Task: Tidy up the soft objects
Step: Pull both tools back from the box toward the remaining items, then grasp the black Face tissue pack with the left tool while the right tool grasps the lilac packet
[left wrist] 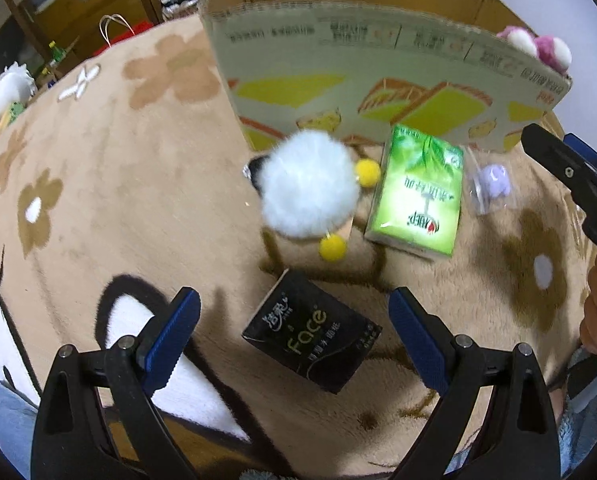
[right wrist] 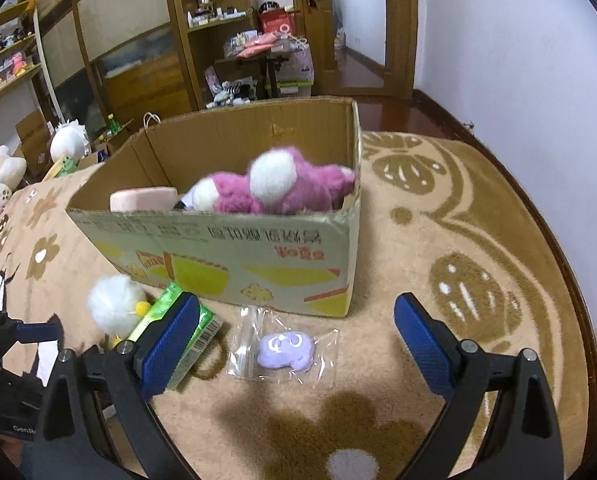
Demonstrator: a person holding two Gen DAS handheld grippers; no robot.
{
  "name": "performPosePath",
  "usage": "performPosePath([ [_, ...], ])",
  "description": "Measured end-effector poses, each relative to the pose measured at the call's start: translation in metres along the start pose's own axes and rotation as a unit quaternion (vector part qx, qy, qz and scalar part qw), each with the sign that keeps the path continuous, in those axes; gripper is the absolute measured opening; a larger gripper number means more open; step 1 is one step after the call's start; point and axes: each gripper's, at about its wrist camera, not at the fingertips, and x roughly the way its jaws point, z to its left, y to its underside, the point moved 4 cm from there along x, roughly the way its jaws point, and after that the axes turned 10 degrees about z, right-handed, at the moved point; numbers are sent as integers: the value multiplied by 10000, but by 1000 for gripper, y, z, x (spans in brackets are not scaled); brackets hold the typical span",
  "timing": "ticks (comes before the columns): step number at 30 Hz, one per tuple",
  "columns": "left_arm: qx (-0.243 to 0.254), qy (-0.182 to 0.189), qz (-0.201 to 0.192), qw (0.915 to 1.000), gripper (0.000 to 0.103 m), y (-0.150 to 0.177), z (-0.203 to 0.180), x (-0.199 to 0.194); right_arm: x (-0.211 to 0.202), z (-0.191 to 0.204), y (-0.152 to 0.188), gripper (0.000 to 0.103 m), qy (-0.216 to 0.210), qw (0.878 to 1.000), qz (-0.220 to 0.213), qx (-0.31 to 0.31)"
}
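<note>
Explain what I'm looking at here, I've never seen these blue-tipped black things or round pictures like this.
These are two hand-held claws, each carrying a wide-angle camera looking along its fingers. One picture is from the left claw, the other from the right claw. Both are open and hold nothing. On the flower-patterned carpet lie a white fluffy toy, a green tissue pack, a black tissue pack and a bagged purple toy. Behind stands a cardboard box with a pink plush inside.
</note>
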Motion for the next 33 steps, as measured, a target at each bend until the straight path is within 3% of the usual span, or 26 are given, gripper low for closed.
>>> performPosePath([
  [7, 41, 181, 440, 9989, 95, 0, 0, 19, 19, -2, 5, 102, 37, 9996, 255, 103],
  [16, 162, -14, 671, 9976, 94, -4, -8, 37, 39, -8, 9, 102, 105, 9985, 507, 154],
  [23, 152, 79, 657, 9977, 78, -8, -11, 45, 48, -1, 14, 101, 174, 9977, 646, -66],
  [27, 145, 69, 605, 9980, 77, -8, -10, 47, 54, 0, 17, 92, 231, 9973, 699, -73],
  [33, 143, 31, 578, 9982, 77, -7, -16, 45, 62, 7, 24, 91, 150, 9962, 848, -136],
])
